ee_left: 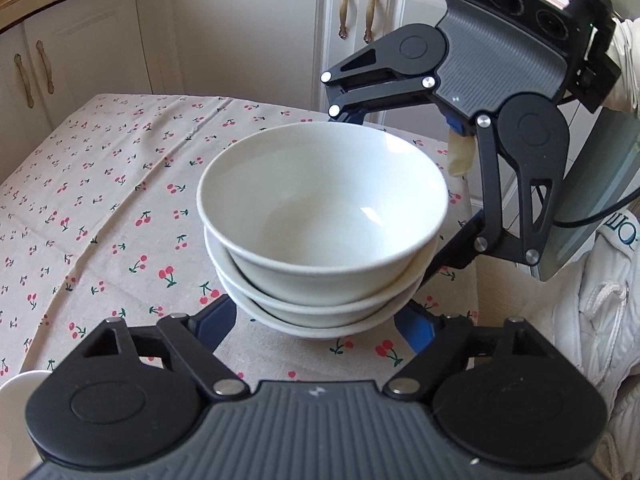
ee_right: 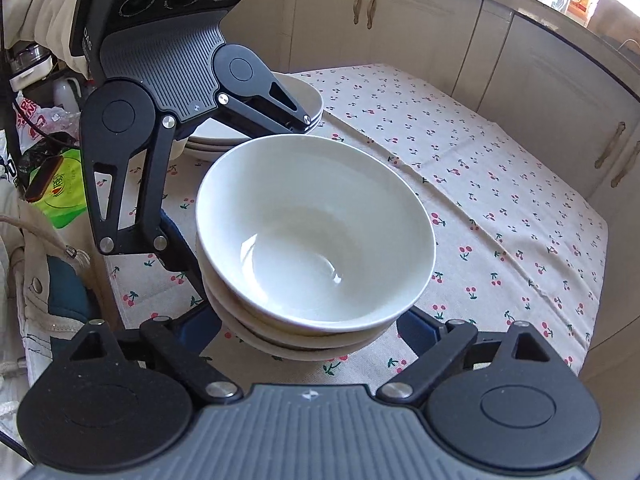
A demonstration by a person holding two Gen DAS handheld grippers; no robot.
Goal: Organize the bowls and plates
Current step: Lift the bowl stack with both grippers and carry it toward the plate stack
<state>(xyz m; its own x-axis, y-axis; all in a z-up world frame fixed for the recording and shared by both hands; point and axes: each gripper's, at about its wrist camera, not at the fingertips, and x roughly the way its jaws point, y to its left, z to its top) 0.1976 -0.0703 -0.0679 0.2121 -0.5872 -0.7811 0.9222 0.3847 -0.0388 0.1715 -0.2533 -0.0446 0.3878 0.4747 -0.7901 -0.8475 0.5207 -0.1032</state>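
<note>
Sitting in the middle of the bench is a pile of white bowls, one inside the other. The bench has a cloth with little red cherries on it. Three bowls show in the pile, and the top one is empty. They are nested like that, I think, so they take up less room and can be moved as one.

Both grippers are around the pile. The left gripper has its blue fingers low down, one on each side of the bottom bowl. The right gripper comes in from the other side and does the same. Their jaws are partly open with the bowls between them. I cannot tell if the pads press on the bowls yet, because the pile hides the fingertips. It looks like both grippers are set low so the whole pile can be lifted together from under its widest part. That is only my guess.

Behind the left gripper, in the right wrist view, is a second pile of plates. The gripper covers most of it, so I cannot count them. A bit of another white dish peeks in at the bottom left edge of the left wrist view, cut off. White cupboards stand behind the bench.
</note>
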